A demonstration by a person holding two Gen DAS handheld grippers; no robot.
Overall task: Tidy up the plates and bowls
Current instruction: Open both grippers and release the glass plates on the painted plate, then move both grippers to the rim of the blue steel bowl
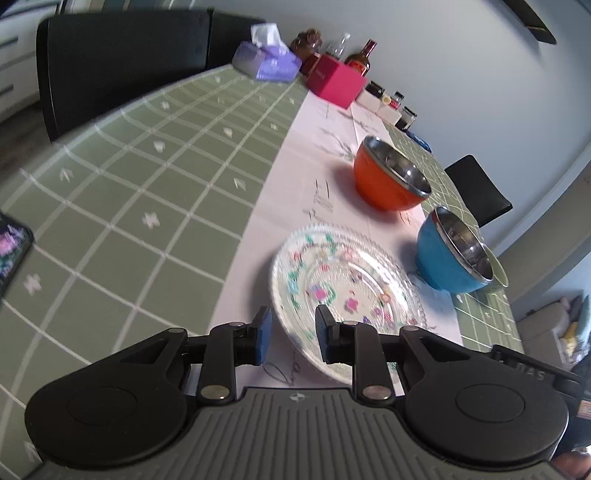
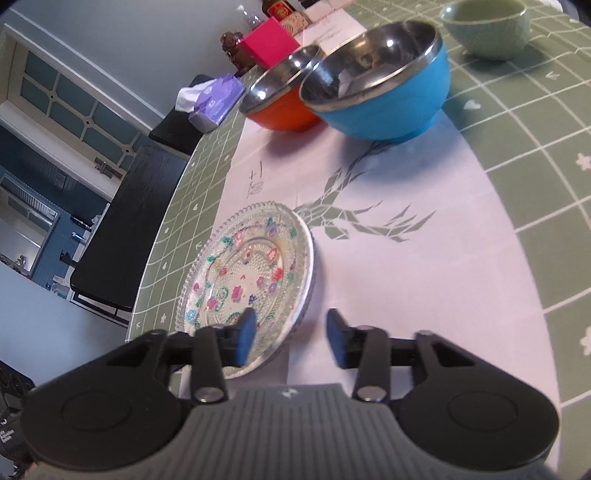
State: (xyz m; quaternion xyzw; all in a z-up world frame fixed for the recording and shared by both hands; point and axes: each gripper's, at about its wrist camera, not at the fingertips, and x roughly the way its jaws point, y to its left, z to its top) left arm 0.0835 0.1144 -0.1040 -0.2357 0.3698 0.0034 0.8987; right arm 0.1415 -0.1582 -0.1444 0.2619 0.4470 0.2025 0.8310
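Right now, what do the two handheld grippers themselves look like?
Both match: the left gripper and right gripper each have a ribbed grey body, two round black side housings, black linkage arms with silver rivets, and blue pads on black fingers. A small round emblem marks each grey body.

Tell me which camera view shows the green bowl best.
The right wrist view: the green bowl stands whole near the top edge, rim and inside visible. The left wrist view shows only a pale sliver of it behind the blue bowl.
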